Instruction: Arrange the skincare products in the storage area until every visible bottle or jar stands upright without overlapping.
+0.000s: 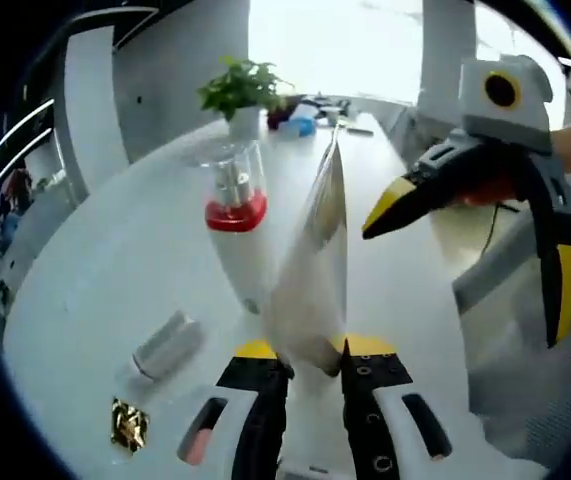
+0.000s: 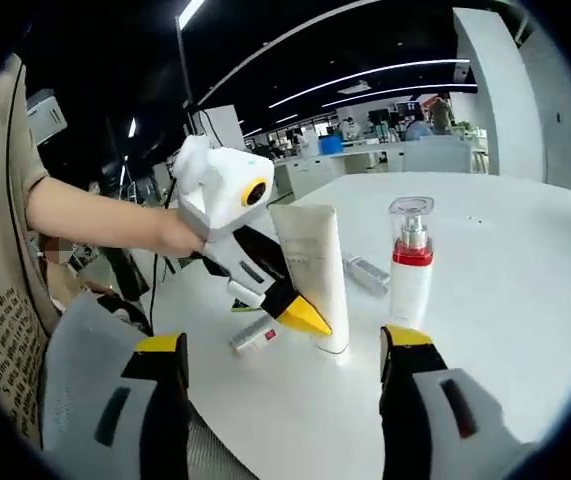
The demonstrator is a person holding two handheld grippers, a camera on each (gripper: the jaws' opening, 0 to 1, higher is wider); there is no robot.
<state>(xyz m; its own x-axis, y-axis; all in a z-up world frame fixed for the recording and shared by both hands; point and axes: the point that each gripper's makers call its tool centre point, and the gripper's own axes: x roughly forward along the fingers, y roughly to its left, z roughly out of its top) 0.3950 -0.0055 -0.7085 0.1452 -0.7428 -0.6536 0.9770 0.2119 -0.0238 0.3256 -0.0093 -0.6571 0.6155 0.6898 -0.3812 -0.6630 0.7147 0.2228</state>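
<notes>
The left gripper (image 1: 310, 360) pinches the white tube (image 2: 315, 280), upright on the desk (image 2: 525, 260) beside the pump bottle (image 2: 410, 265). Release gently without tipping it. The right gripper (image 2: 285, 385) is spread.

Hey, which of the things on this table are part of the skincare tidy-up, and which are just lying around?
Part of the job:
white tube, upright, in the left hand-held gripper
pump bottle with red band, upright
small silver tube, lying flat
small tube with red print, lying flat
silver item, lying flat

Just lying about:
potted plant
gold wrapper
</notes>
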